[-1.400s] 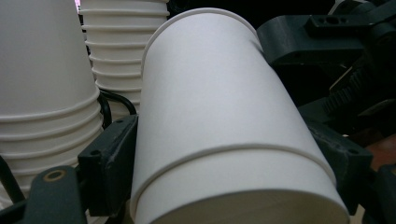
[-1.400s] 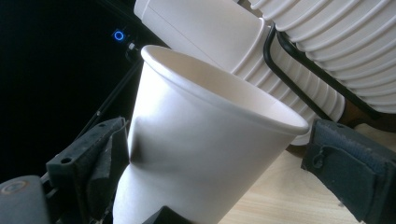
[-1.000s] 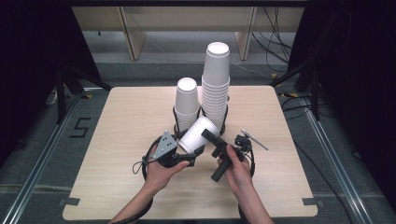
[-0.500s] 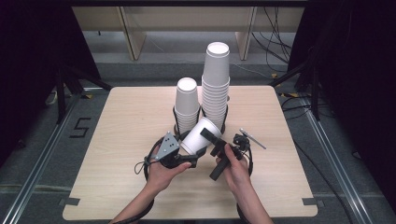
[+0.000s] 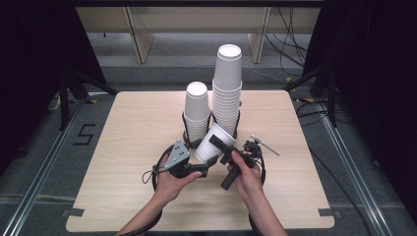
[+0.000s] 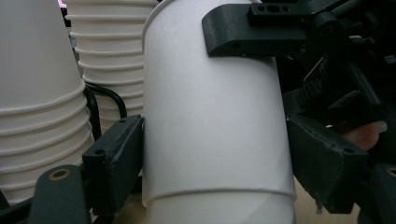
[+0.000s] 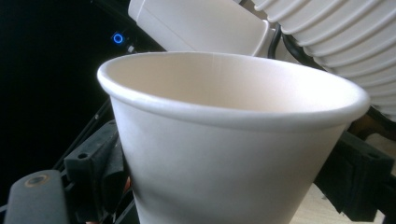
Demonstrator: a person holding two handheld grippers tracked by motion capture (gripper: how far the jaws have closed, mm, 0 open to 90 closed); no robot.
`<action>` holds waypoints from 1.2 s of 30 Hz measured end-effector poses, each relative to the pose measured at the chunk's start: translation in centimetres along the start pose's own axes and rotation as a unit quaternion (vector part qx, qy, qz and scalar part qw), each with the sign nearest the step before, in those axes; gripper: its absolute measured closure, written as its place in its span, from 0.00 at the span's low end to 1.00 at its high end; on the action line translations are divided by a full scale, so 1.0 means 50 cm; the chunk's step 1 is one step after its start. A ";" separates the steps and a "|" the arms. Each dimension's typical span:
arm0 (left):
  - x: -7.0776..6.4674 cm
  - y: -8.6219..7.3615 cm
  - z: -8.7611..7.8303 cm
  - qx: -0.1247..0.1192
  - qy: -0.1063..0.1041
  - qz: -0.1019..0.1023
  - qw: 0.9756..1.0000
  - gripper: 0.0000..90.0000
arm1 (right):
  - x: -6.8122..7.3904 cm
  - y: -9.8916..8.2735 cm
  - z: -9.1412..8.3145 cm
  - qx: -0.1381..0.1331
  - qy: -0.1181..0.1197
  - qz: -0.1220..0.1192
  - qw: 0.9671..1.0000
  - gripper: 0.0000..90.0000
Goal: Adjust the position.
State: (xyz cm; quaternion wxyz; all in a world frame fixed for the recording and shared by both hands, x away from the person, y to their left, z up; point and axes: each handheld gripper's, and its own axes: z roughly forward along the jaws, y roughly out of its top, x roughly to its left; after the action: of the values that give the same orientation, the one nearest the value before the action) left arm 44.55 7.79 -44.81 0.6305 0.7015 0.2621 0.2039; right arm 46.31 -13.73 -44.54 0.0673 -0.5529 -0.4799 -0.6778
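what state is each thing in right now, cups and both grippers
loose paper cup: tilted, off the table, held between both grippers
left hand-held gripper: shut on the cup's lower body
right hand-held gripper: shut on the cup near its rim
short cup stack: upright in a black wire holder
tall cup stack: upright in a holder

Both grippers are black: the left gripper (image 5: 204,169) carries a grey three-cornered plate (image 5: 178,153) on top at about 10 o'clock of its body, and a thin black cable (image 5: 153,173) loops off toward 9 o'clock. The right gripper (image 5: 222,147) has a bar-shaped black handle and blocky jaws with small round screw holes. Both forearms are bare, with no sleeves showing.
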 end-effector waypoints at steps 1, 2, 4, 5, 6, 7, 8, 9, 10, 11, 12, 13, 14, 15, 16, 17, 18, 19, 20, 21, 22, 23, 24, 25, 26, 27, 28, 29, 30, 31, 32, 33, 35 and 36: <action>0.000 0.000 0.000 0.000 0.000 0.000 1.000 0.24 | 0.004 -0.001 -0.001 0.003 0.004 0.007 1.000 0.16; 0.000 0.000 0.000 0.000 -0.001 0.000 1.000 0.23 | 0.003 0.001 -0.001 0.003 -0.002 -0.010 1.000 0.16; 0.001 0.000 -0.001 0.000 -0.002 0.000 1.000 0.23 | 0.006 0.001 -0.001 0.006 0.004 -0.009 1.000 0.17; 0.001 0.000 -0.001 0.001 -0.002 0.001 1.000 0.23 | 0.008 0.002 0.000 0.005 -0.004 -0.023 1.000 0.17; 0.001 0.000 -0.002 0.002 -0.002 0.001 1.000 0.23 | 0.011 0.001 -0.002 0.009 0.004 -0.016 1.000 0.17; 0.001 0.000 -0.002 0.004 -0.003 0.001 1.000 0.23 | 0.008 0.003 -0.001 0.005 0.002 -0.042 0.999 0.17; 0.002 0.000 -0.003 0.006 -0.005 0.001 1.000 0.23 | 0.011 0.003 -0.001 0.007 -0.003 -0.049 0.999 0.17; 0.003 0.000 -0.003 0.008 -0.007 0.001 1.000 0.24 | 0.014 0.003 -0.002 0.010 -0.005 -0.054 0.998 0.17; 0.004 0.000 -0.004 0.011 -0.010 0.001 1.000 0.24 | 0.012 0.003 -0.001 0.009 -0.005 -0.069 0.998 0.17; 0.005 0.000 -0.005 0.013 -0.011 0.003 1.000 0.24 | 0.015 0.003 -0.003 0.011 -0.011 -0.077 0.997 0.18; 0.006 0.000 -0.006 0.017 -0.011 0.001 1.000 0.24 | 0.014 0.005 -0.003 0.010 -0.016 -0.099 0.995 0.18; 0.006 0.000 -0.006 0.018 -0.013 -0.001 1.000 0.22 | 0.015 0.005 -0.004 0.011 -0.015 -0.106 0.994 0.18; 0.007 -0.001 -0.006 0.017 -0.015 -0.001 1.000 0.21 | 0.018 0.006 -0.004 0.013 -0.017 -0.108 0.994 0.18; 0.007 0.000 -0.009 0.026 -0.013 0.001 1.000 0.20 | 0.019 0.007 -0.005 0.014 -0.021 -0.121 0.992 0.18; 0.008 -0.002 -0.008 0.025 -0.019 0.004 0.999 0.19 | 0.023 0.006 -0.006 0.017 -0.024 -0.118 0.993 0.18; 0.007 -0.001 -0.011 0.036 -0.016 0.006 0.999 0.17 | 0.023 0.008 -0.006 0.015 -0.023 -0.136 0.990 0.18; 0.007 -0.003 -0.012 0.039 -0.016 0.006 0.999 0.16 | 0.024 0.008 -0.006 0.015 -0.028 -0.144 0.989 0.18; 0.007 -0.004 -0.014 0.043 -0.016 0.008 0.999 0.16 | 0.028 0.008 -0.007 0.016 -0.031 -0.143 0.989 0.18; 0.008 -0.006 -0.016 0.044 -0.016 0.009 0.999 0.16 | 0.026 0.009 -0.006 0.012 -0.038 -0.163 0.986 0.18; 0.008 -0.007 -0.017 0.046 -0.017 0.008 0.999 0.15 | 0.029 0.009 -0.007 0.012 -0.038 -0.168 0.985 0.18; 0.009 -0.009 -0.018 0.042 -0.020 0.006 0.999 0.15 | 0.029 0.010 -0.006 0.009 -0.041 -0.185 0.982 0.18; 0.010 -0.008 -0.023 0.053 -0.018 0.009 0.998 0.14 | 0.030 0.010 -0.007 0.009 -0.043 -0.193 0.980 0.18; 0.010 -0.009 -0.025 0.055 -0.018 0.009 0.998 0.13 | 0.031 0.011 -0.007 0.009 -0.047 -0.208 0.977 0.18; 0.010 -0.009 -0.028 0.059 -0.018 0.013 0.998 0.13 | 0.033 0.010 -0.007 0.009 -0.048 -0.219 0.975 0.18; 0.011 -0.010 -0.032 0.061 -0.017 0.013 0.998 0.12 | 0.034 0.010 -0.007 0.008 -0.051 -0.235 0.971 0.18; 0.011 -0.010 -0.034 0.063 -0.018 0.013 0.998 0.11 | 0.039 0.007 -0.008 0.010 -0.054 -0.237 0.970 0.18; 0.012 -0.012 -0.038 0.064 -0.020 0.014 0.998 0.11 | 0.036 0.008 -0.007 0.007 -0.054 -0.257 0.965 0.18; 0.013 -0.012 -0.042 0.071 -0.019 0.017 0.997 0.10 | 0.039 0.006 -0.007 0.011 -0.059 -0.276 0.959 0.18; 0.014 -0.013 -0.046 0.073 -0.018 0.017 0.997 0.10 | 0.042 0.005 -0.008 0.011 -0.064 -0.282 0.957 0.18; 0.016 -0.016 -0.048 0.071 -0.019 0.016 0.997 0.09 | 0.042 0.004 -0.007 0.010 -0.065 -0.297 0.953 0.18; 0.018 -0.016 -0.054 0.078 -0.017 0.017 0.997 0.09 | 0.044 0.002 -0.007 0.012 -0.064 -0.305 0.950 0.18; 0.019 -0.018 -0.059 0.081 -0.016 0.017 0.996 0.09 | 0.045 0.000 -0.007 0.011 -0.070 -0.314 0.947 0.17; 0.024 -0.022 -0.068 0.085 -0.013 0.016 0.996 0.08 | 0.047 -0.004 -0.007 0.013 -0.069 -0.333 0.940 0.17; 0.027 -0.025 -0.073 0.087 -0.012 0.017 0.996 0.08 | 0.045 -0.004 -0.007 0.012 -0.074 -0.352 0.933 0.17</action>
State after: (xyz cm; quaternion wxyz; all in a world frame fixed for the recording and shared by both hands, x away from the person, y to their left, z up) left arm 43.18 11.57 -45.68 0.5667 0.7604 0.2595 0.1823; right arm 45.07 -12.88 -42.80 -0.2047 -0.3960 -0.6553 -0.6098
